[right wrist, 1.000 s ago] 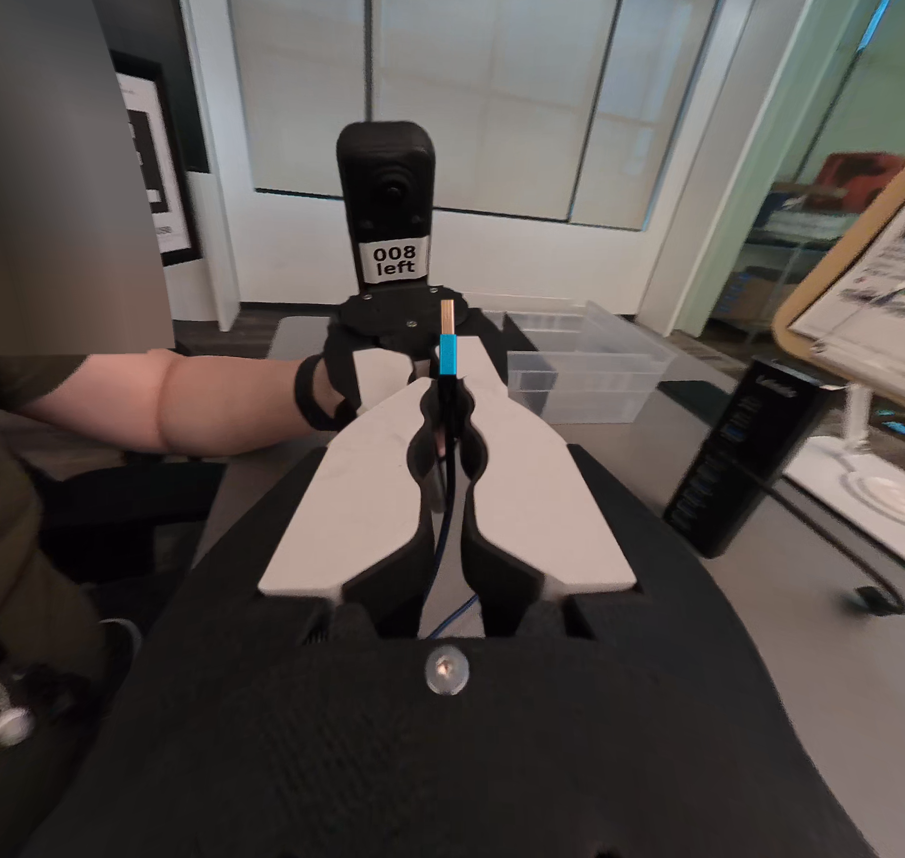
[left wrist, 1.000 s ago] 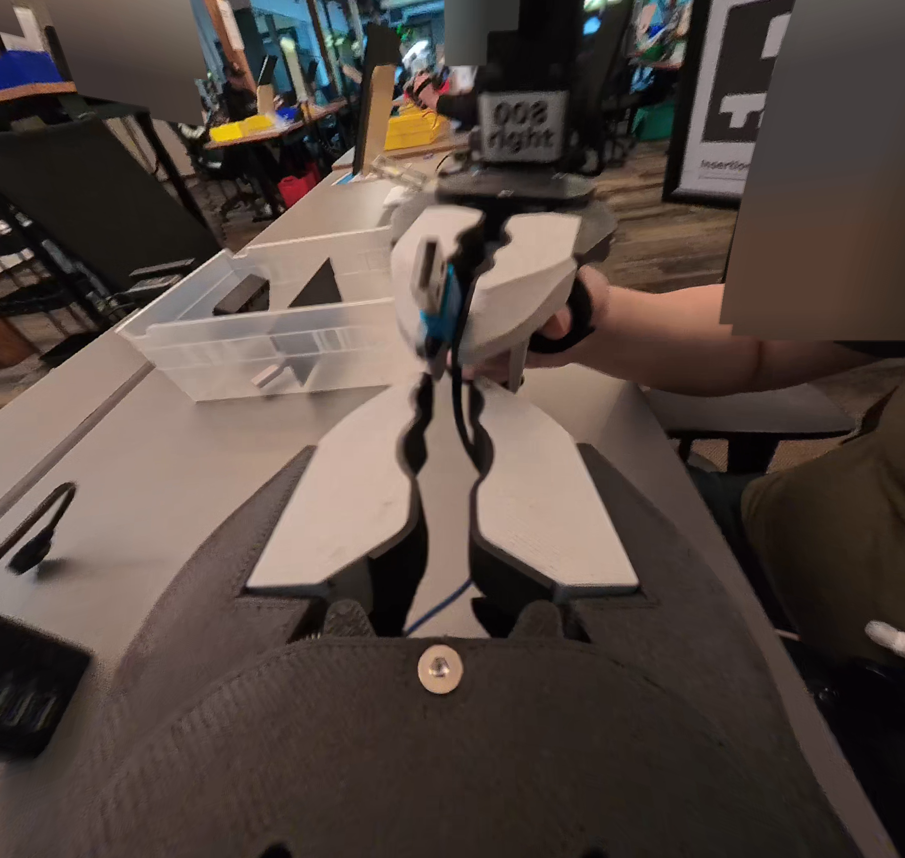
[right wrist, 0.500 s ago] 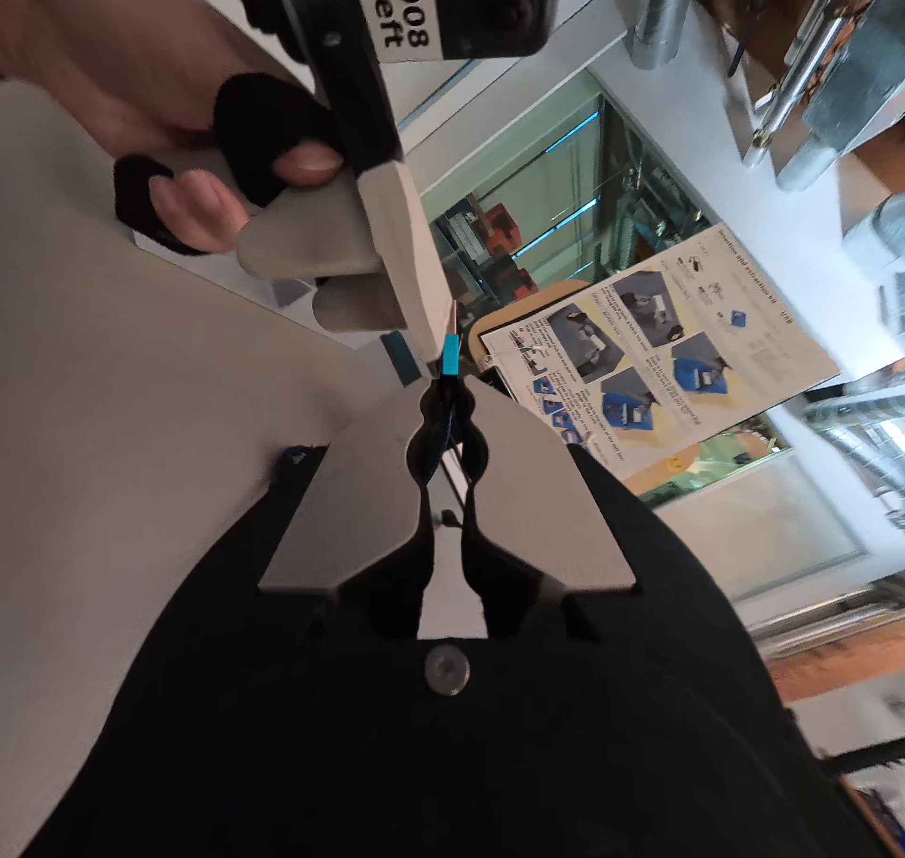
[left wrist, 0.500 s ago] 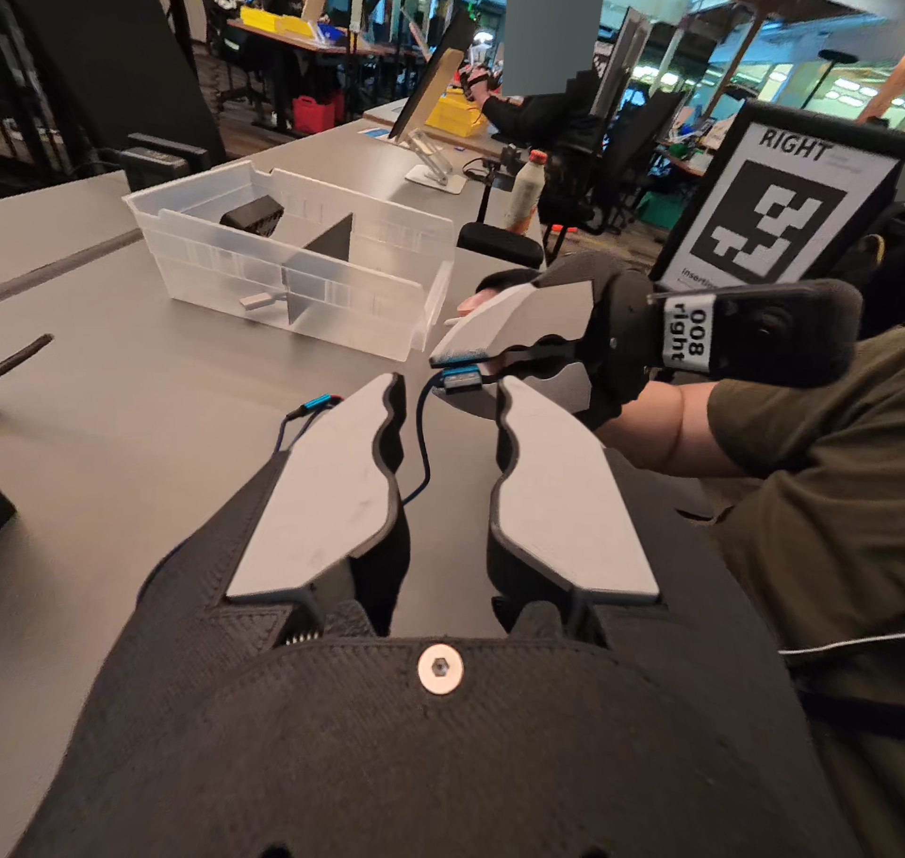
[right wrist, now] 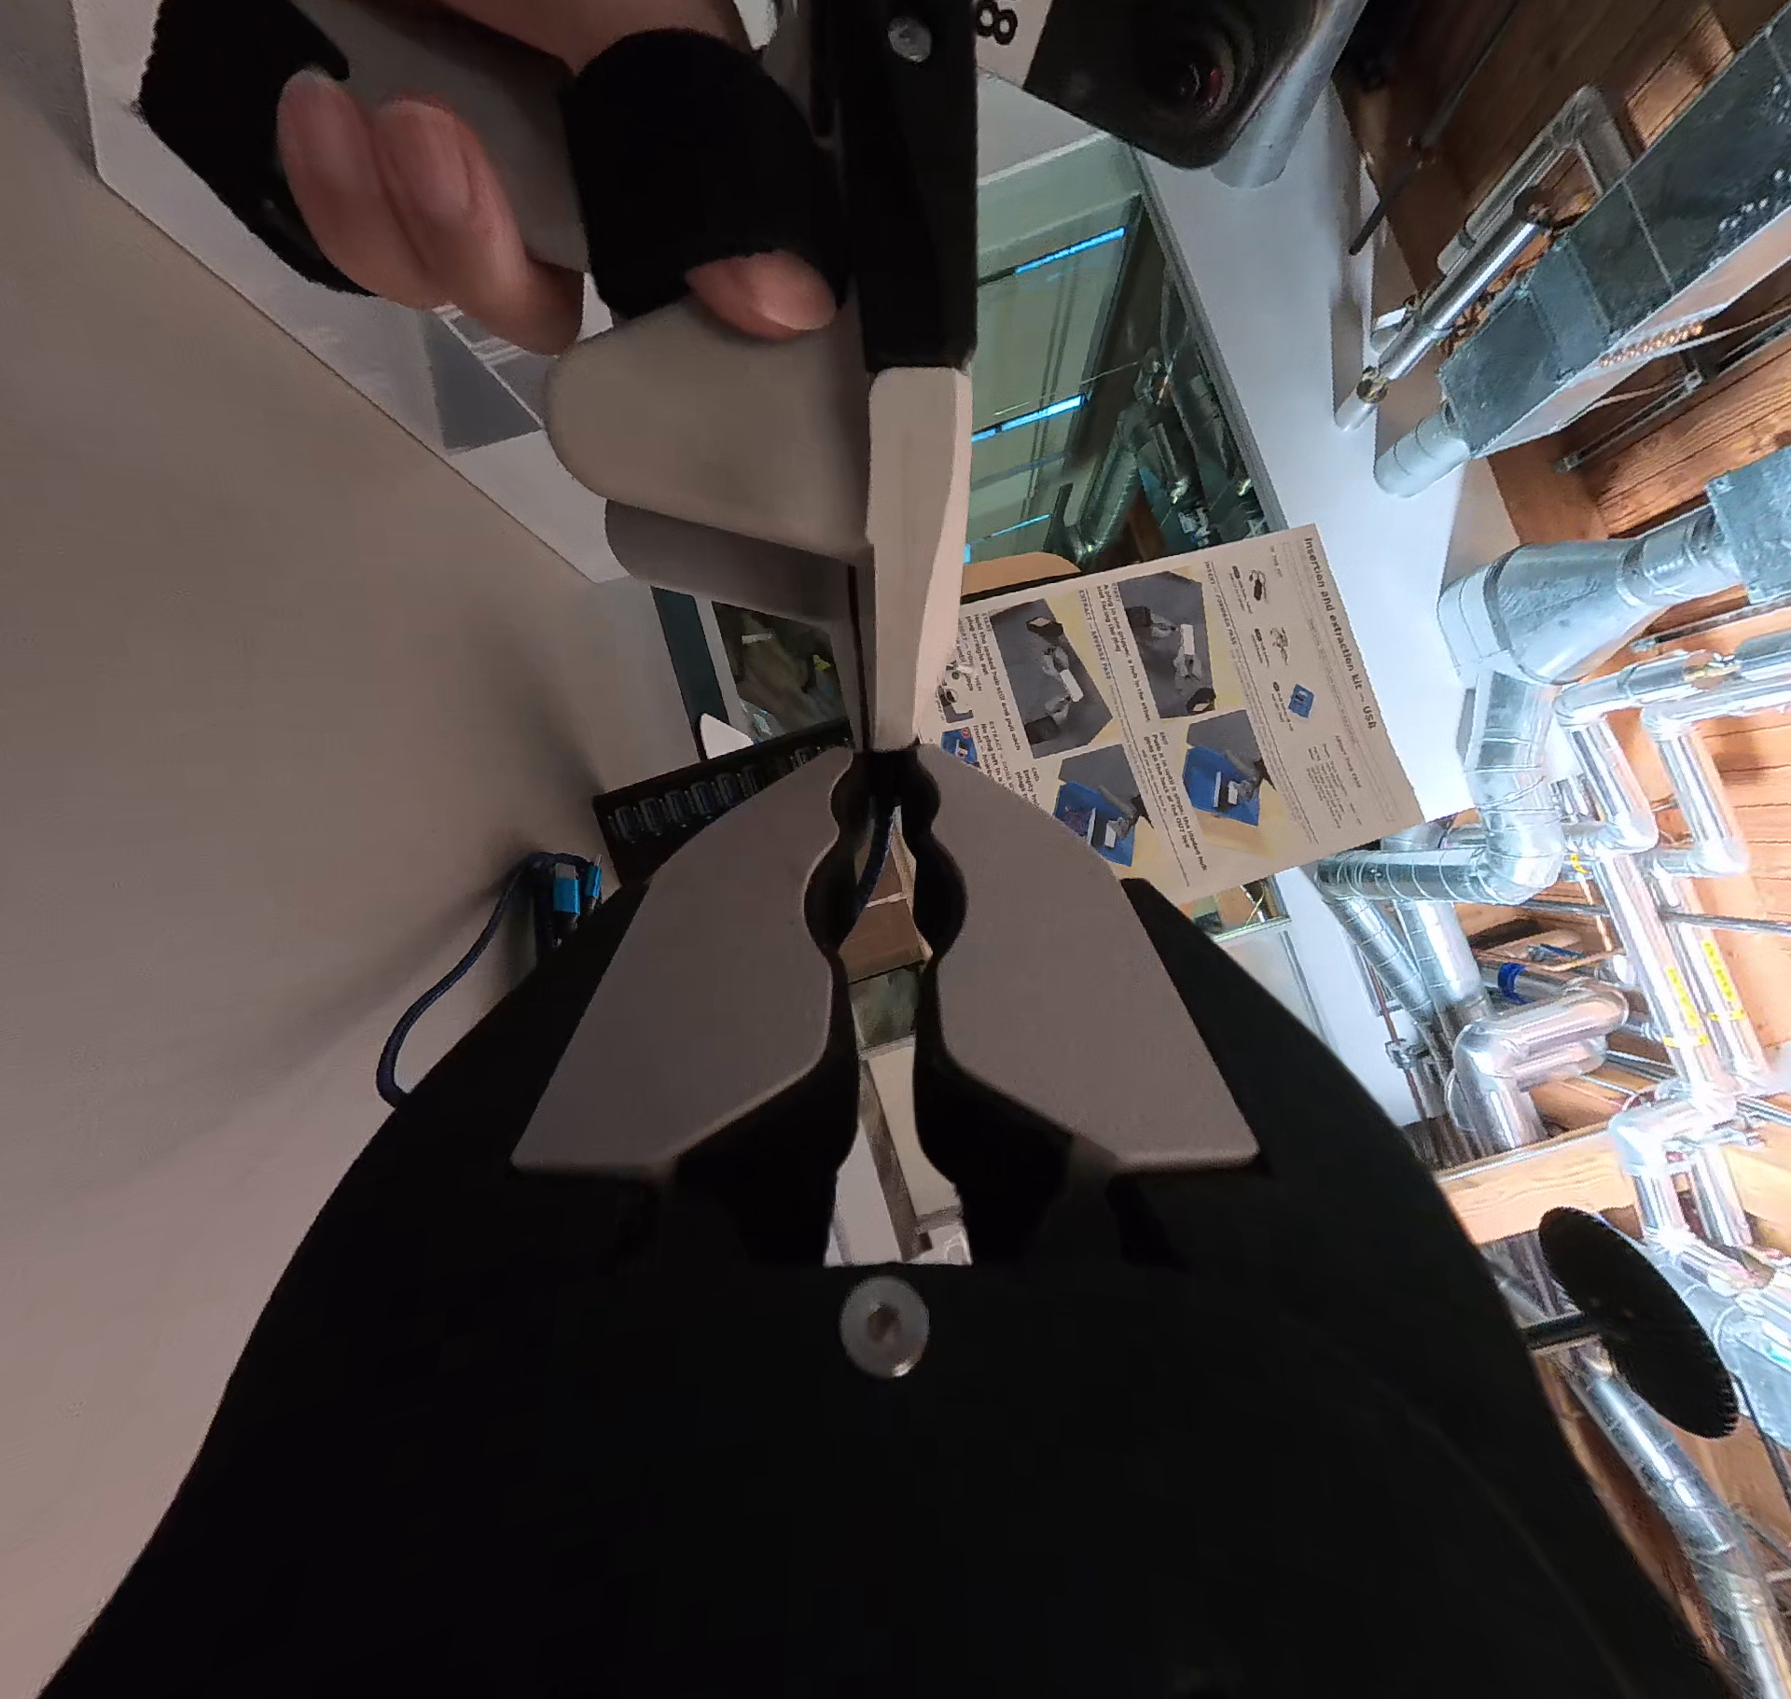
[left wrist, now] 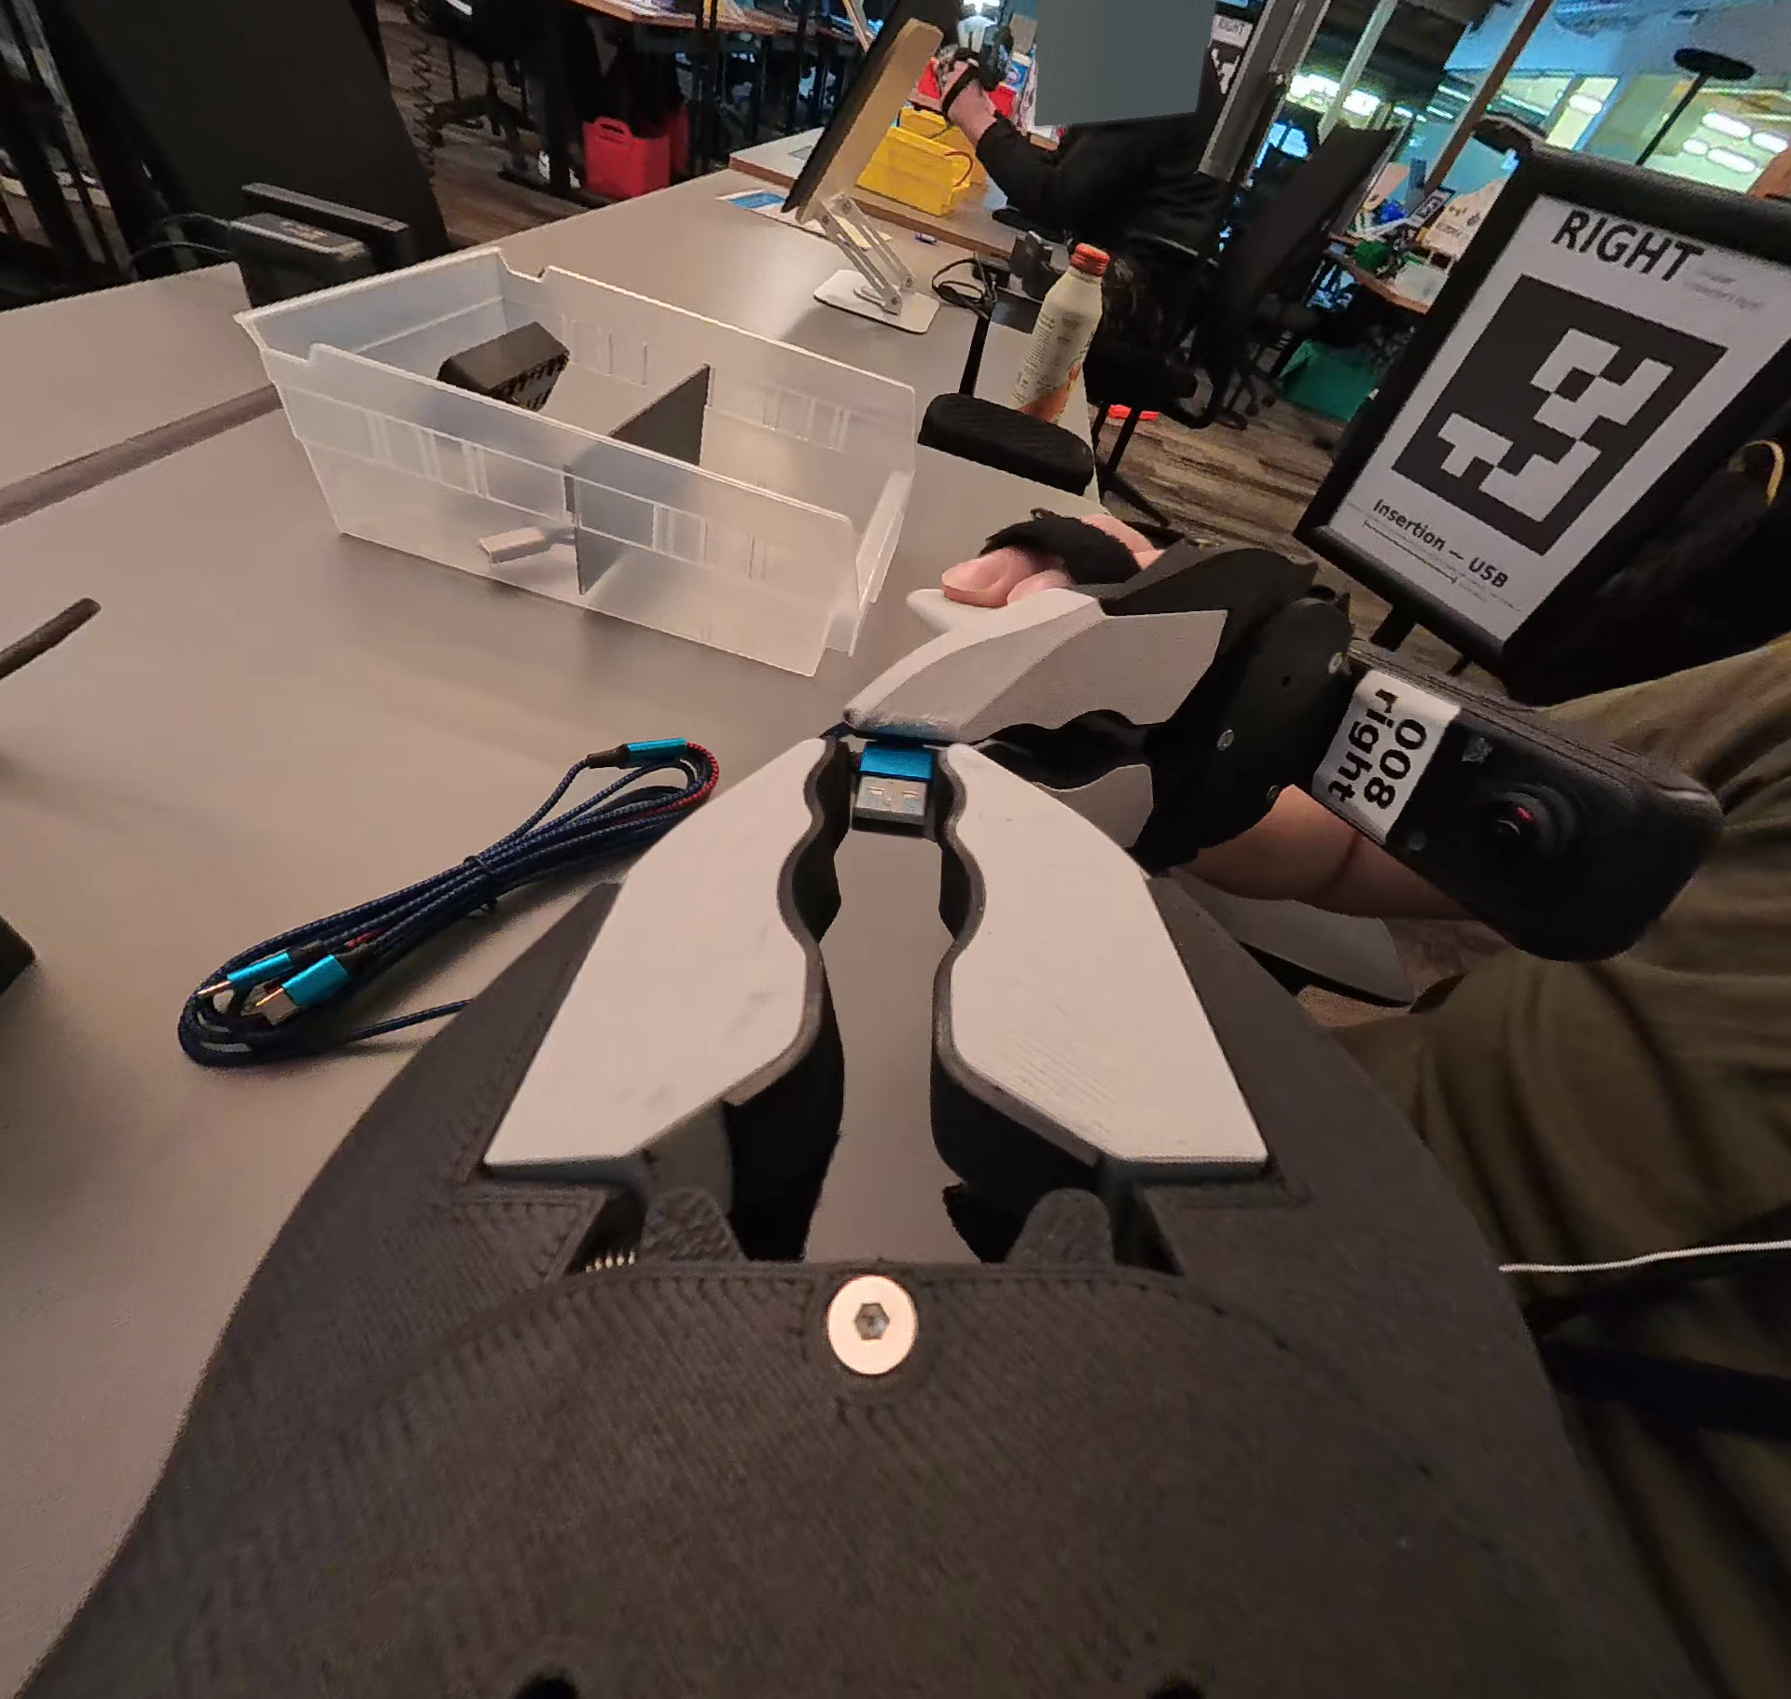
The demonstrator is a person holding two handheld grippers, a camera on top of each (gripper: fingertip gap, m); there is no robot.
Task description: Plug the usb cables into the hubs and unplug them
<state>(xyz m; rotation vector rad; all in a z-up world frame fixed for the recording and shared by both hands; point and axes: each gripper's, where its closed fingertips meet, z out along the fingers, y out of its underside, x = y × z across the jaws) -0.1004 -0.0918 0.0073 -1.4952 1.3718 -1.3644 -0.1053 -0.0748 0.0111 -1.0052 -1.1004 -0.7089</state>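
Observation:
A blue braided USB cable lies coiled on the grey table [left wrist: 242, 732], its bundle [left wrist: 436, 887] left of my left gripper. Its USB-A plug [left wrist: 894, 785], blue shell and metal end, sits between the tips of my left gripper [left wrist: 887, 759], whose fingers press both its sides. My right gripper [left wrist: 896, 717] reaches in from the right, turned on its side, and is shut on the same plug's back end. In the right wrist view my right gripper [right wrist: 877, 759] pinches the cable [right wrist: 872, 853], and the left gripper's fingers [right wrist: 911, 567] meet it tip to tip.
A clear plastic bin [left wrist: 678, 538] with a black divider holds a black hub [left wrist: 504, 363] at the back left. Another black hub [right wrist: 698, 795] stands on the table. A framed marker sign [left wrist: 1551, 412] stands at the right. An instruction sheet [right wrist: 1163, 712] stands behind. Left and right tips are no more than a few centimetres apart.
My right gripper rolled onto its side and brought the plug between my left fingers. My left gripper let go of the cable, opened, then closed in on the plug.

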